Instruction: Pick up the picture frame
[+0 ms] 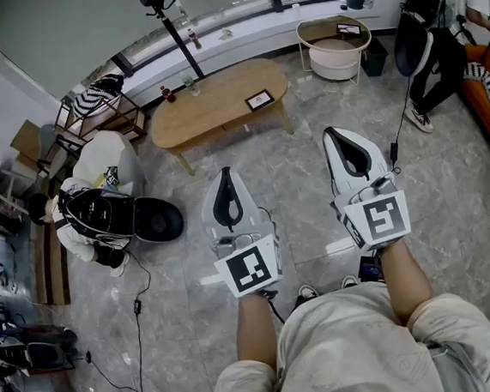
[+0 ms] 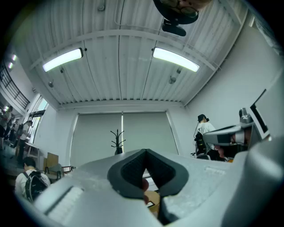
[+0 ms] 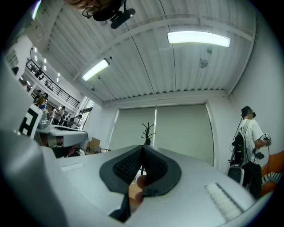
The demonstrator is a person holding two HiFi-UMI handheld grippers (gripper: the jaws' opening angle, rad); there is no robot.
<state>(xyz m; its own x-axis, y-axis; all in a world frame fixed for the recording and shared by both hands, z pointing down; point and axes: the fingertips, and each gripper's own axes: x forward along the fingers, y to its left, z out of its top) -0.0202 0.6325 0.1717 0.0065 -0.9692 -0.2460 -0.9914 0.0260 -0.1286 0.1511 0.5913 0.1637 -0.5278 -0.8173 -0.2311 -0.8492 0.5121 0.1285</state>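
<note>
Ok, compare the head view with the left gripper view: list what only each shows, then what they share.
Only the head view: the grey floor, the person's forearms, and the picture frame lying flat and clearly visible on the wooden table.

Only the left gripper view: the ceiling lights and the drawn blinds.

Both: the left gripper, jaws together with nothing between them; the right gripper beside it; and the table, which in the left gripper view is only a sliver below the jaws.
</note>
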